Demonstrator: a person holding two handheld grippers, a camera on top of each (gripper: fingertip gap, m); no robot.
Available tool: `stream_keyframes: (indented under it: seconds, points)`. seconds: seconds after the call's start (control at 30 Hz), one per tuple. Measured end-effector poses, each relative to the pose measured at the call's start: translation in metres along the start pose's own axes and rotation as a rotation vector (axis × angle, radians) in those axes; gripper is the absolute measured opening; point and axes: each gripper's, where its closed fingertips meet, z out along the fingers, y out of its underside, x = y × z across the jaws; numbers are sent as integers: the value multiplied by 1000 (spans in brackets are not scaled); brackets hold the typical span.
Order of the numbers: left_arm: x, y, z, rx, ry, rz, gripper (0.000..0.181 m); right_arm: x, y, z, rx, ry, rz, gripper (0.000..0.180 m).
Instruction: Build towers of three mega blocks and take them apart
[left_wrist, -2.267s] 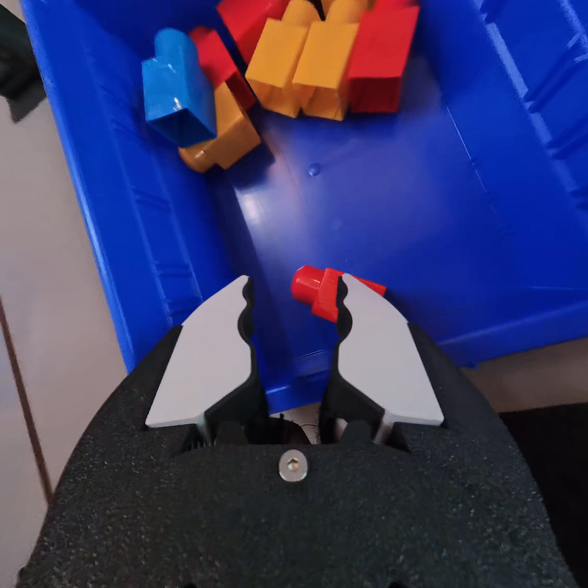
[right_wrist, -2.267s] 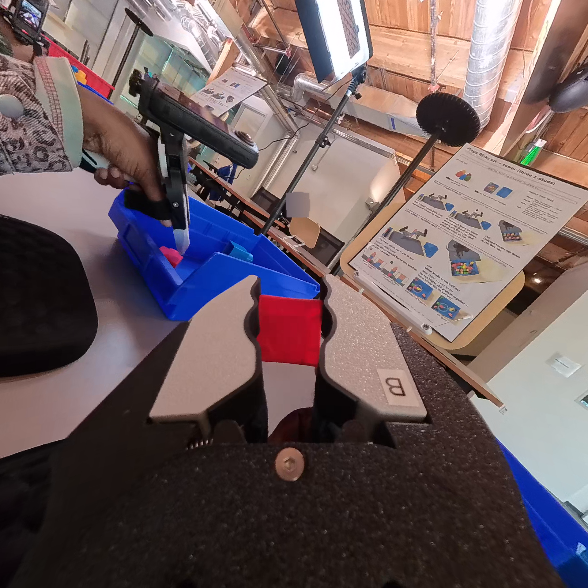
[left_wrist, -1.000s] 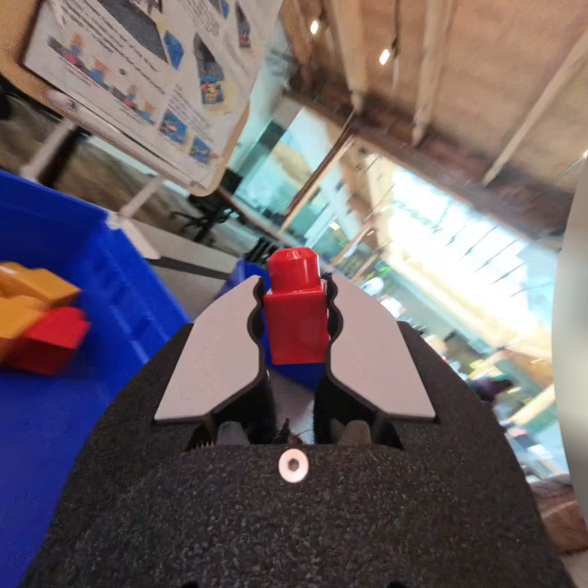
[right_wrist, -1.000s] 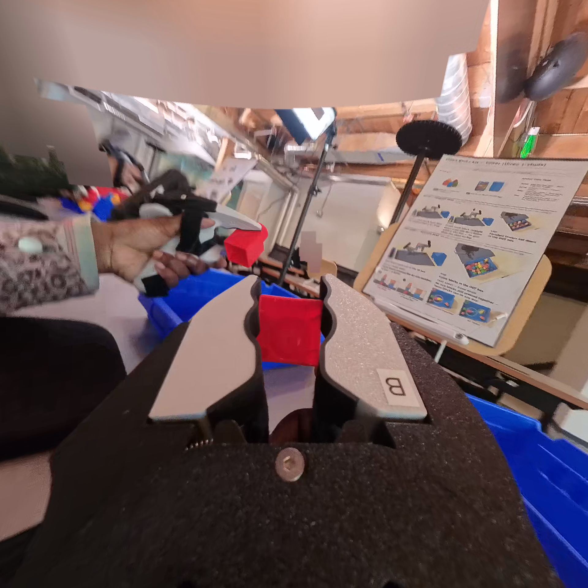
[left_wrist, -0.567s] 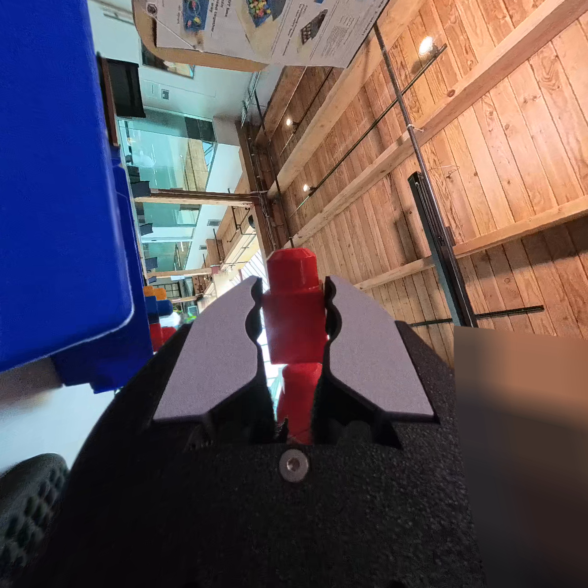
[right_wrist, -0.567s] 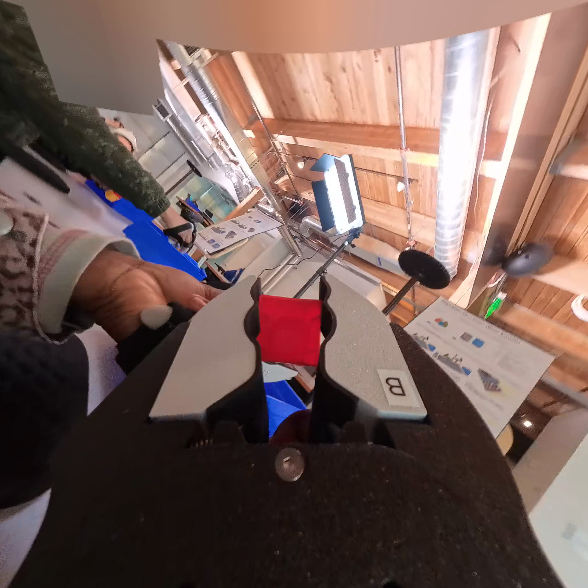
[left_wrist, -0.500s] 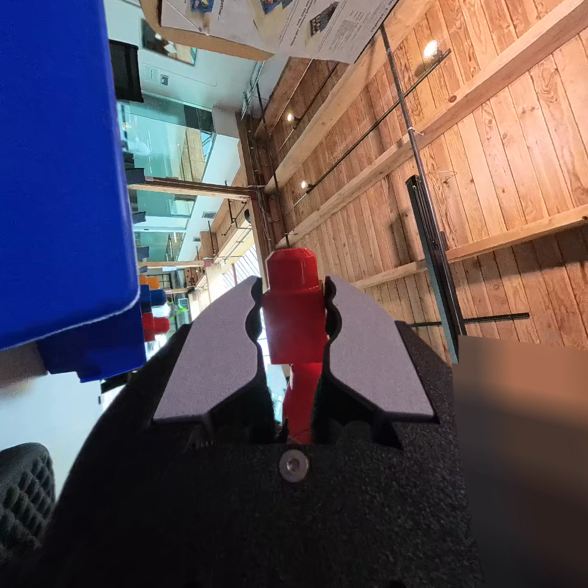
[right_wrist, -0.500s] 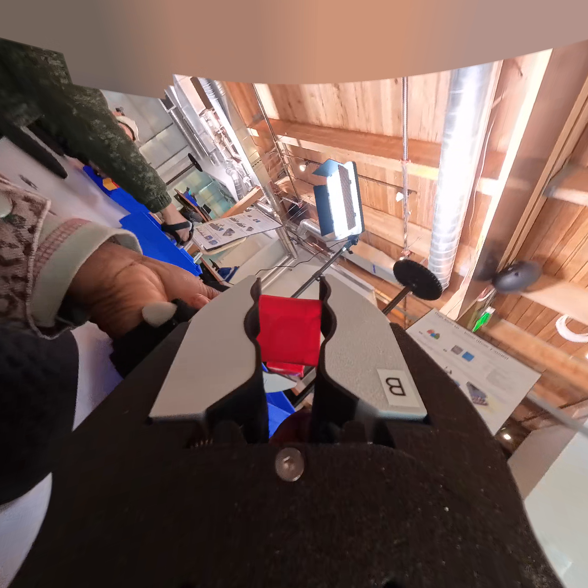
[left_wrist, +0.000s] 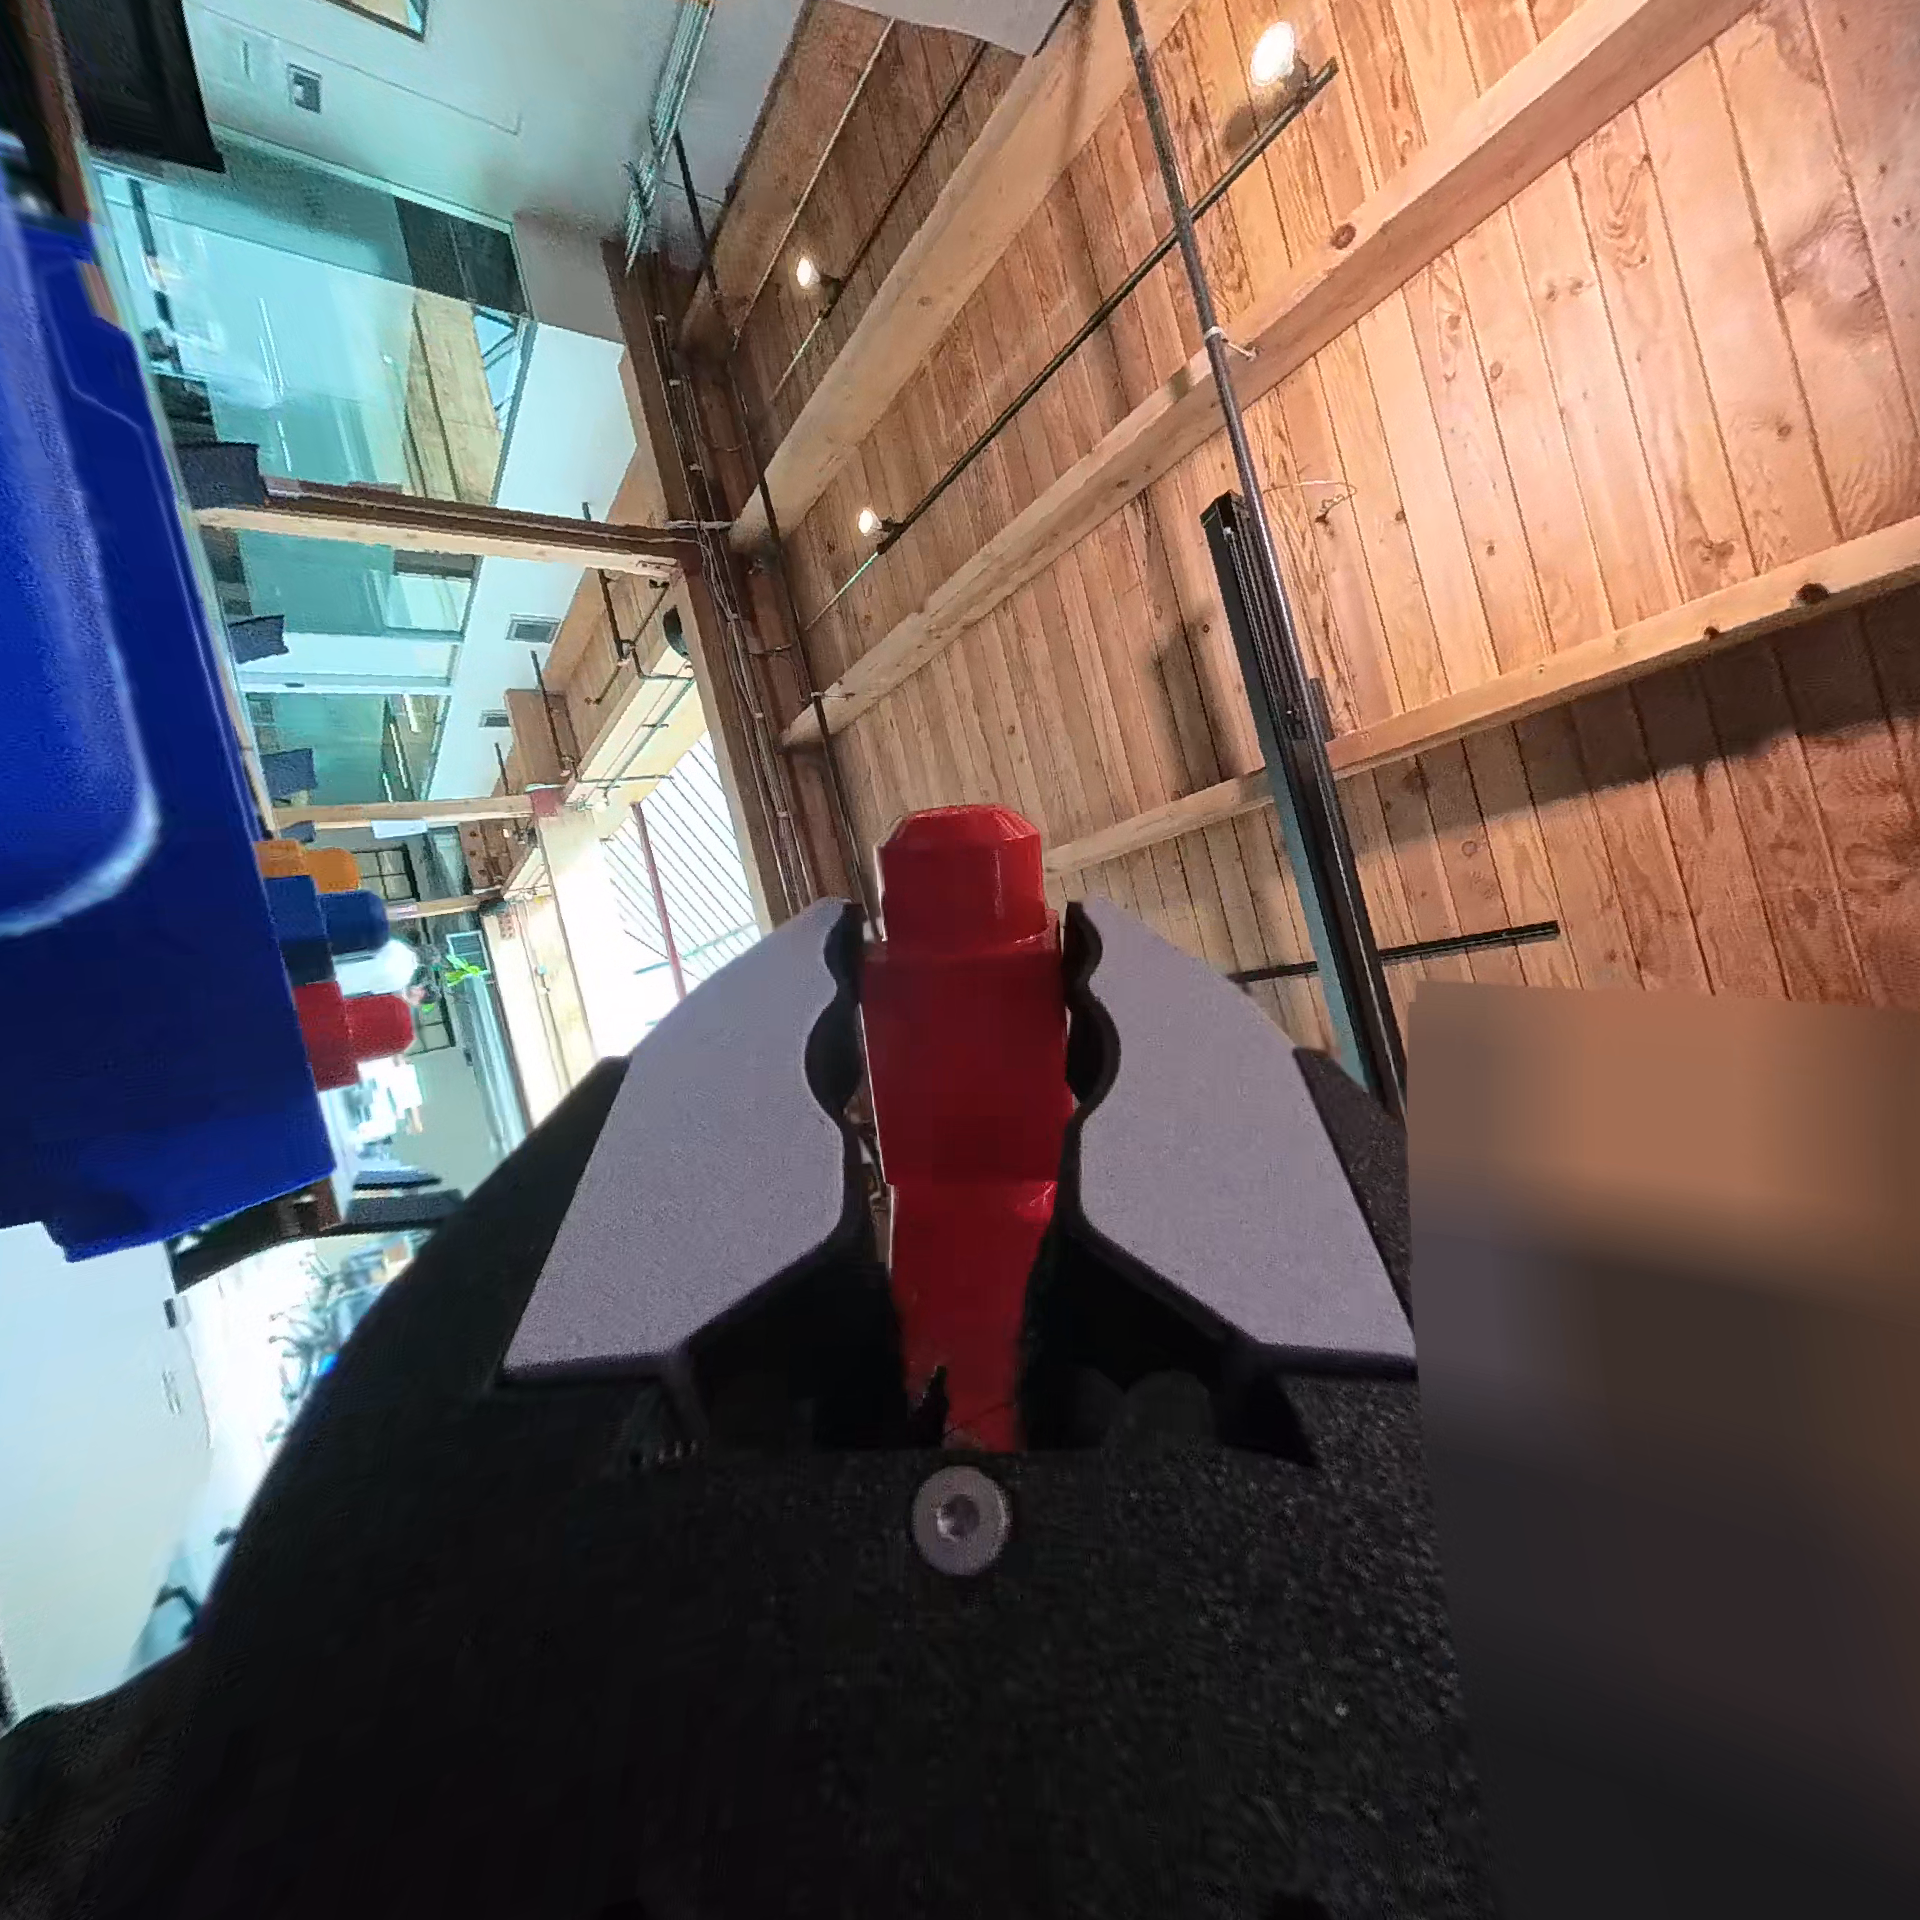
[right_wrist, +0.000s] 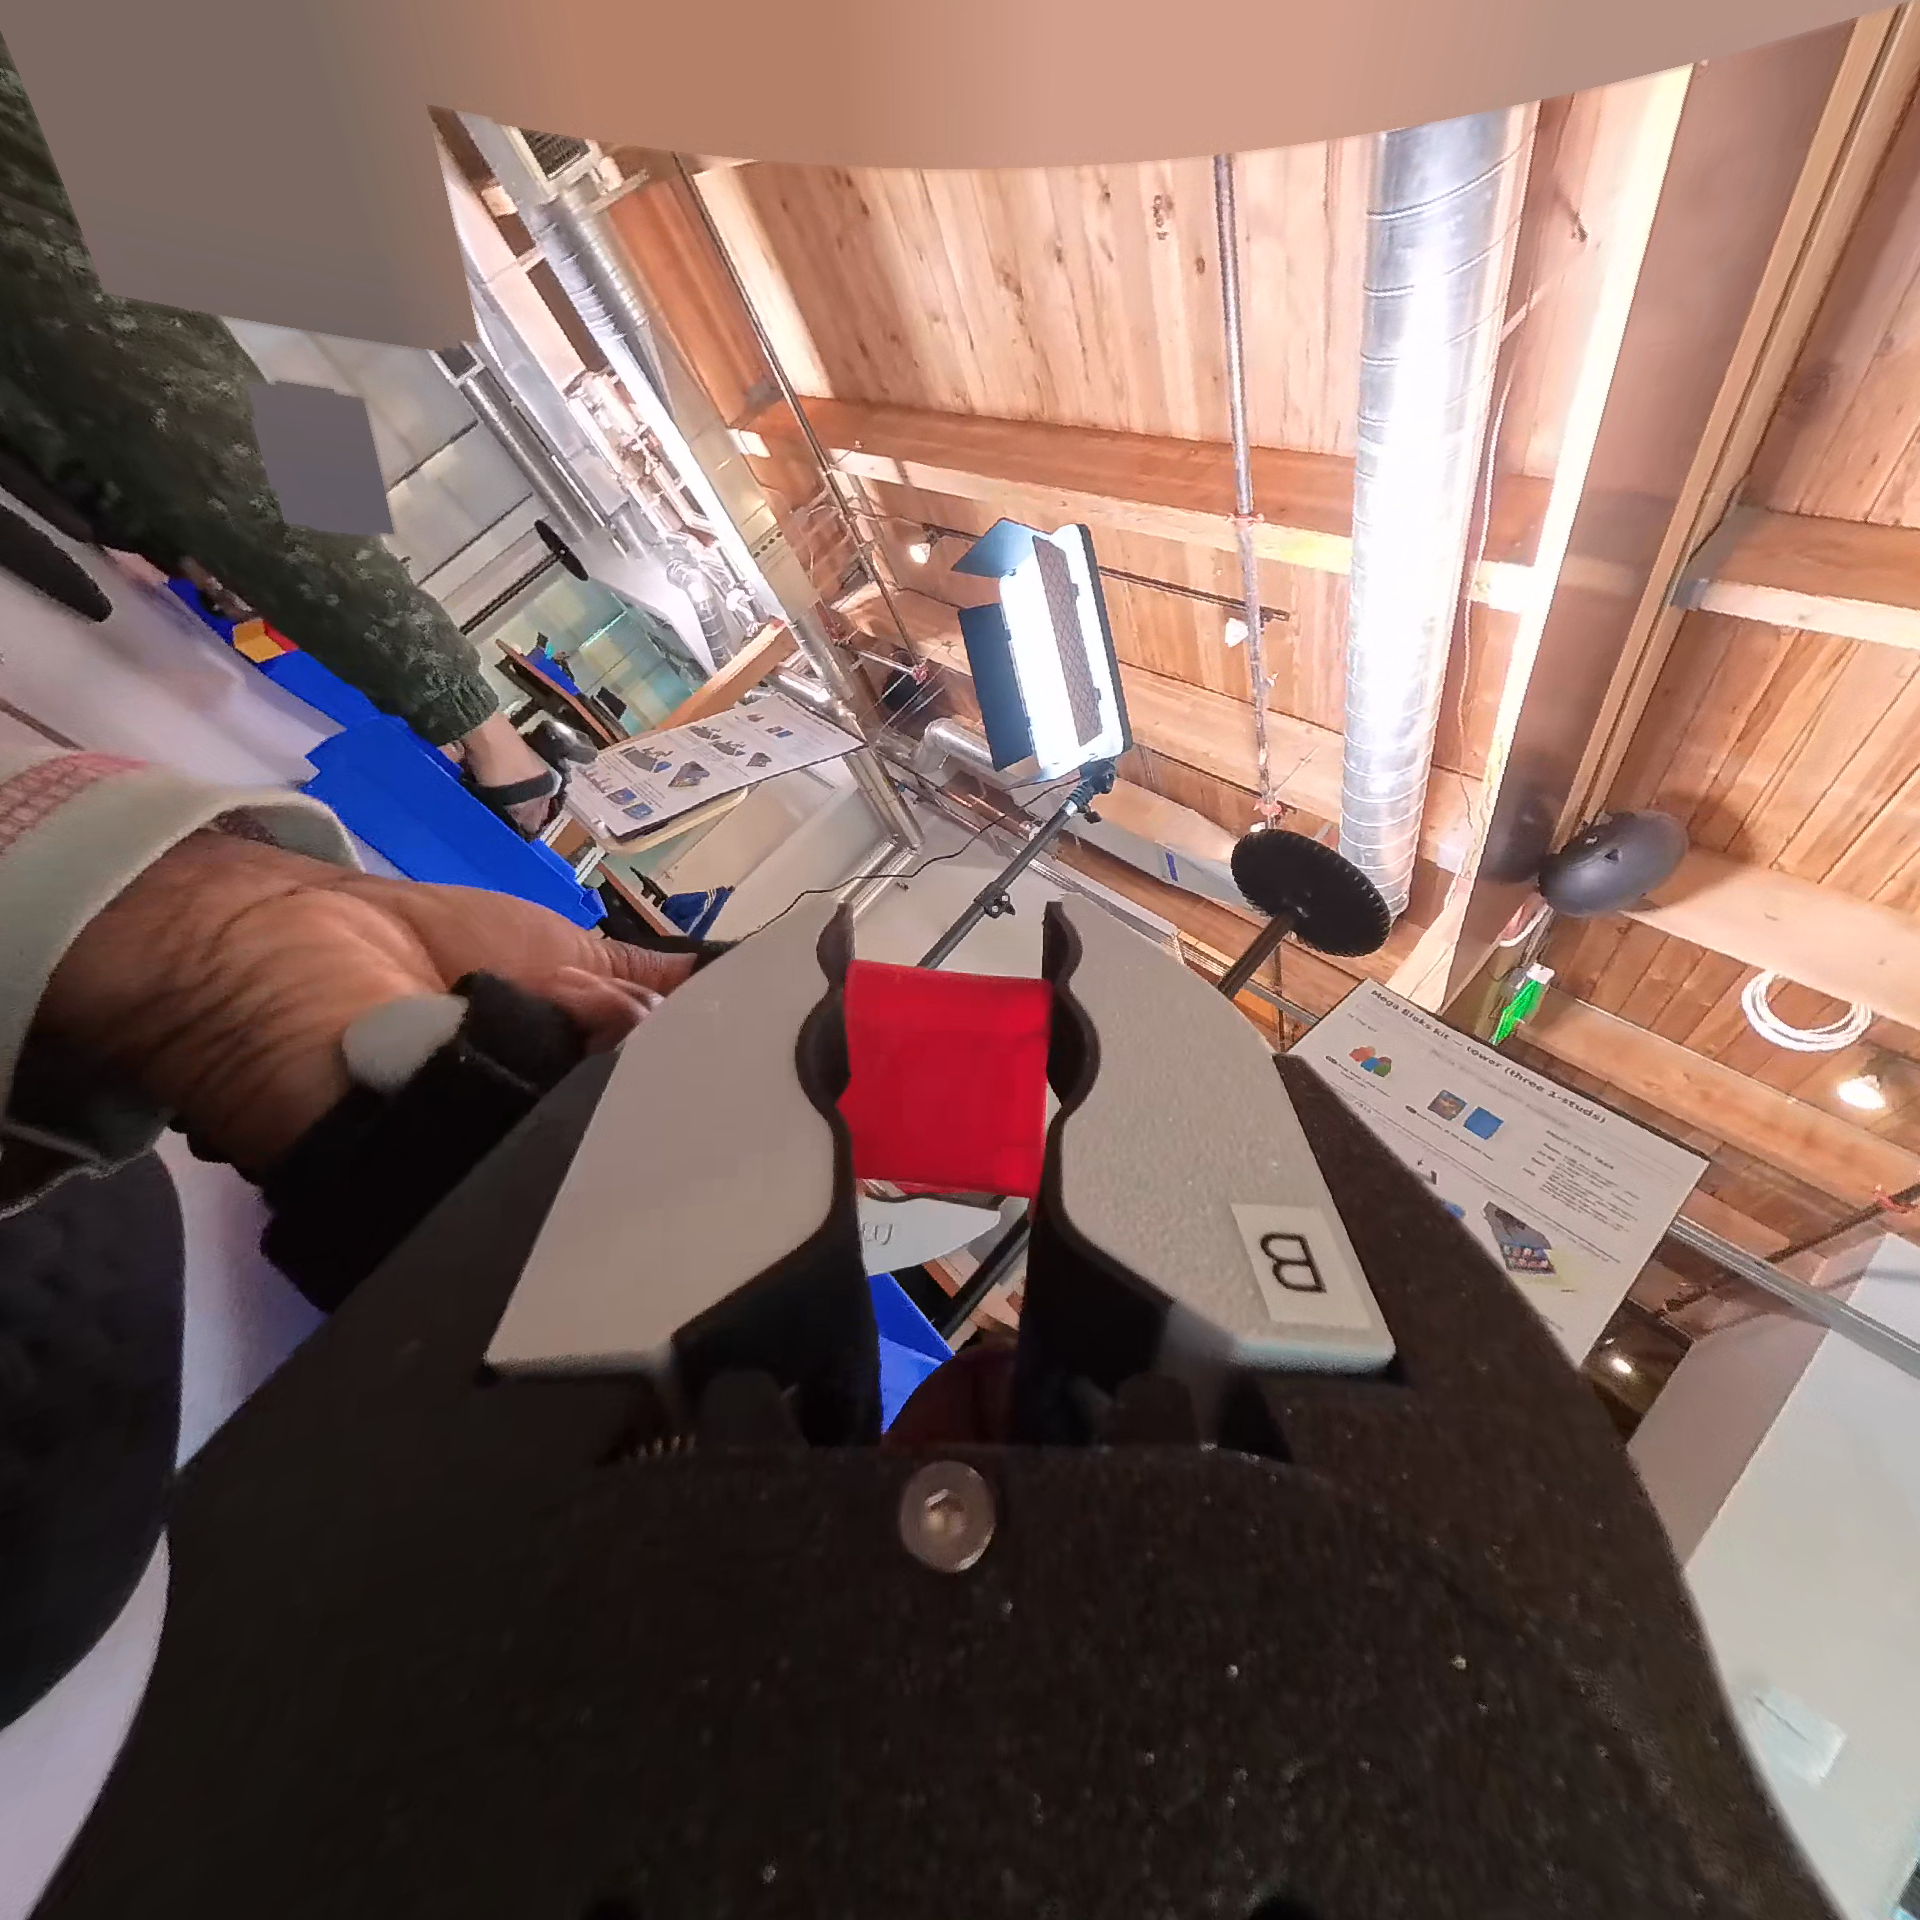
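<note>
Colours at the two grippers, both wrist views

Red plastic stud-topped block between pale grey fingers on speckled black body; second red block likewise, one finger with a white sticker. Blue plastic bin. Far small blocks orange, blue, red, possibly stacked. Sleeve cuff cream, patterned pink-brown; green mottled sleeve. Warm brown wooden planks.

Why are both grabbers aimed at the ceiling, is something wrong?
Nothing stands out as damaged or spilled. Each grabber is clamped on a red block: the left gripper holds one stud forward, the right gripper holds another.
</note>
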Motion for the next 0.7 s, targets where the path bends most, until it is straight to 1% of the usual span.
stream_keyframes:
  seconds: [0.03, 0.1, 0.17, 0.33, 0.53, 0.7]
  points:
    - [2, 1, 0, -8, -3, 39, 36, 1, 0, -1, 2, 6, 14, 35]
    - [1, 7, 1, -46, -43, 123, 36, 6, 2, -2, -6, 23, 9, 35]
    - [2, 9, 2, -81, -62, 144, 36, 7, 2, -4, -2, 7, 28, 35]
    - [-3, 6, -4, -119, -142, 213, 37, -6, 11, -10, -52, -120, -51, 35]
    - [-5, 10, -5, -171, -173, 213, 37, -10, 10, -13, -61, -185, -89, 34]
    - [-5, 9, -7, -183, -142, 196, 36, -10, 11, -13, -65, -173, -100, 34]
